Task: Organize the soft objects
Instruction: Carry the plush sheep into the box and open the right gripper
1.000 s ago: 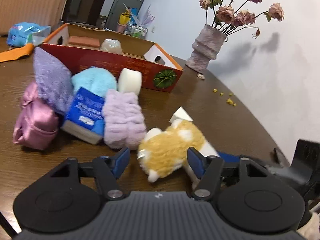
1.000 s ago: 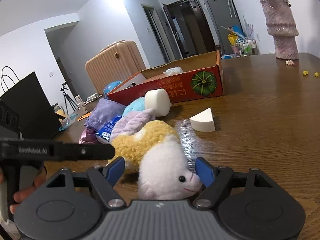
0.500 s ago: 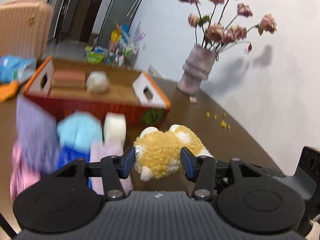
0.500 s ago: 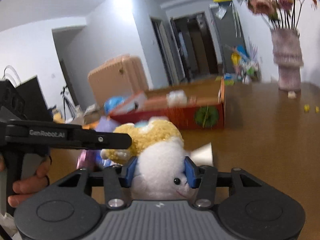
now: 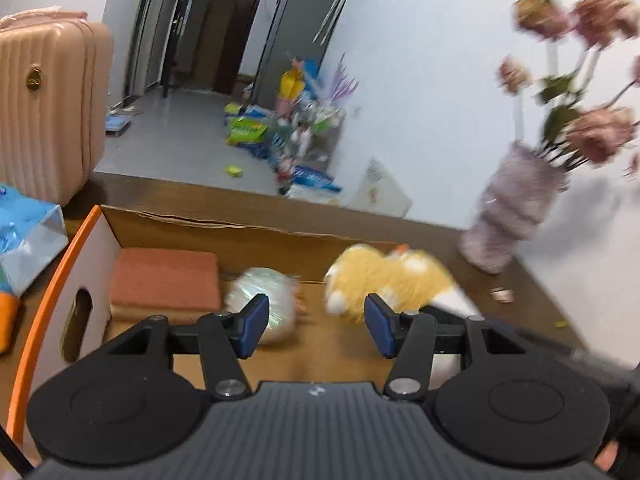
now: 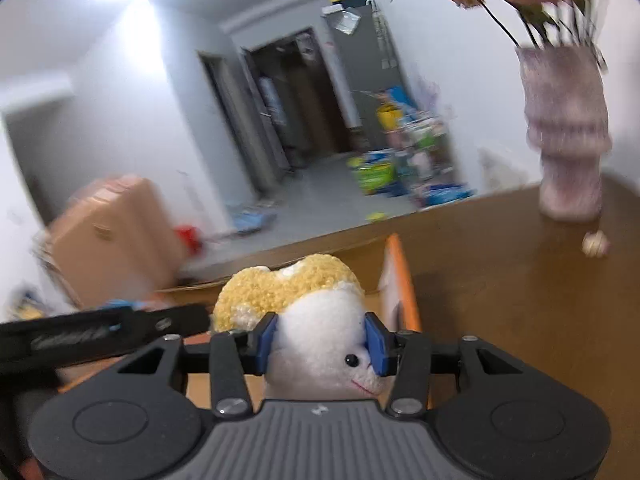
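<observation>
The fluffy yellow-and-white plush toy (image 6: 320,320) is off the table now, over the orange-edged cardboard box (image 5: 60,272). Right gripper (image 6: 322,344) fingers just closed and clamp its white head; left gripper (image 5: 316,326) has let go, fingers empty. Drop looks next.

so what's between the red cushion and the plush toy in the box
A shiny whitish ball lies between the red cushion and the plush toy, in the left wrist view.

Fuzzy plush toy (image 6: 320,344), matt cardboard box (image 5: 240,236), glossy wooden table (image 6: 520,280)
</observation>
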